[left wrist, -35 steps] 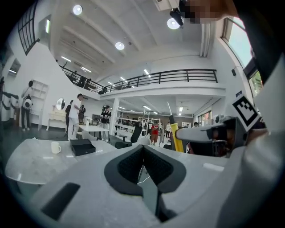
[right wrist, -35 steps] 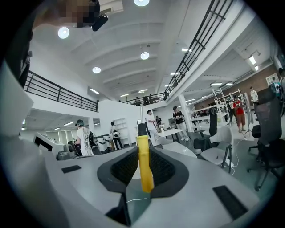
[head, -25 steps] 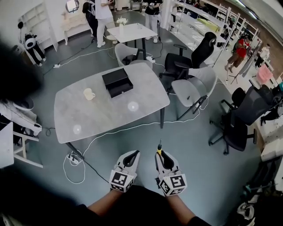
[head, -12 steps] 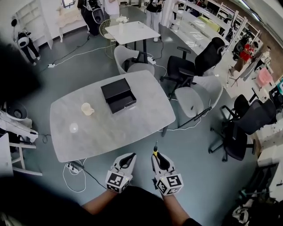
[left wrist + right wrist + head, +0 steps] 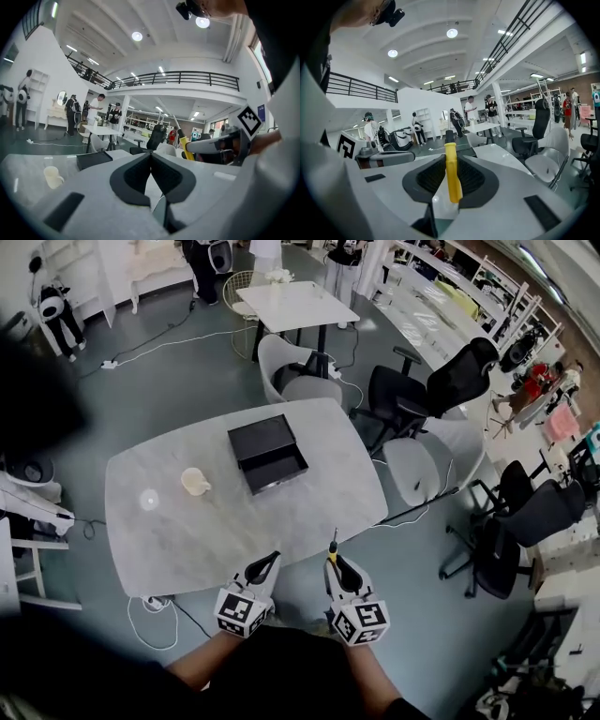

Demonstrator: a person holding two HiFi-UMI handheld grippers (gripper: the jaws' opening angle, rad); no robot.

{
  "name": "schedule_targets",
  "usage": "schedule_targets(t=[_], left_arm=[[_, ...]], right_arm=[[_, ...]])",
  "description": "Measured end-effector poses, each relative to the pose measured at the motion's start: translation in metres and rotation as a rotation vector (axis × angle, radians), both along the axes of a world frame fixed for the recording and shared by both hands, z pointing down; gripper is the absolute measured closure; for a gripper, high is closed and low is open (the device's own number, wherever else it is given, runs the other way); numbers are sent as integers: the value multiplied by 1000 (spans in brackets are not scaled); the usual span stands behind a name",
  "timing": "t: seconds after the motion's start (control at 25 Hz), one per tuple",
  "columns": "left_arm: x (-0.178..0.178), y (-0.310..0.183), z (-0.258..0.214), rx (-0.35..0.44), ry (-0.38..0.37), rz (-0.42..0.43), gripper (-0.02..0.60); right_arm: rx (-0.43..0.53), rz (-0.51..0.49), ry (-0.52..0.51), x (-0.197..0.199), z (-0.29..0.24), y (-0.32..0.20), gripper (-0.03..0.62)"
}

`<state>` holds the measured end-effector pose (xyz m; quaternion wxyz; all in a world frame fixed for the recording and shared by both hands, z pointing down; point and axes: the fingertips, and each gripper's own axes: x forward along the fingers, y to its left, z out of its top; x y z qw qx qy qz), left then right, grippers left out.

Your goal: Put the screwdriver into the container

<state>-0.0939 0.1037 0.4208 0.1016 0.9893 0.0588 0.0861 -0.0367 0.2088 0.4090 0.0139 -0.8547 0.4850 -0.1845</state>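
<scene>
Yellow-handled screwdriver point(image 5: 451, 174) clamped between fingers point(image 5: 477, 177) of right gripper point(image 5: 335, 564), left gripper point(image 5: 273, 560) fingers point(image 5: 136, 174) pressed together, black container point(image 5: 267, 454) on worktop point(image 5: 187, 531), contents unclear

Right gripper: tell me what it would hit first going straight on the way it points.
Probably the table near its front edge, screwdriver tip leading: the right gripper points slightly down. The container sits farther on, roughly in line; depth is unclear.

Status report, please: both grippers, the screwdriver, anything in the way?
Right gripper shut on screwdriver; left gripper shut, empty. Container on table ahead, not yet reached. Cup stands left of it, apart; nothing in the way.
</scene>
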Motion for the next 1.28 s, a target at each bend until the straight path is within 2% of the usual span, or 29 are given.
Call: schedule_targets(t=[0.16,0.36,0.48,0.68,0.84,1.04,1.16,1.28], left_arm=[[9,-16,4,-5,-5,-24,565],[31,-36,12,-7,-16,-78,565],[47,-57,24,-45,-25,-117,565],[88,-91,39,-85,-67,-228,565],[120,-103,45,-96,-112,-262,565],[156,-119,56,-126,-155,-332,565],[166,-124,61,-143,-198,-407,565],[172,-134,62,-153,-209,-466,565]], right_arm=[[-20,-21,-1,15,5,-17,517],[-29,-49,-5,59,17,-41,517],[-8,-93,-10,88,22,-67,517],[-10,-194,-39,141,34,-104,517],[-47,-263,-44,179,44,-134,517],[-108,-397,-59,215,60,-173,517],[-149,-482,-81,230,71,-188,516],[-190,-577,-68,239,84,-208,517]])
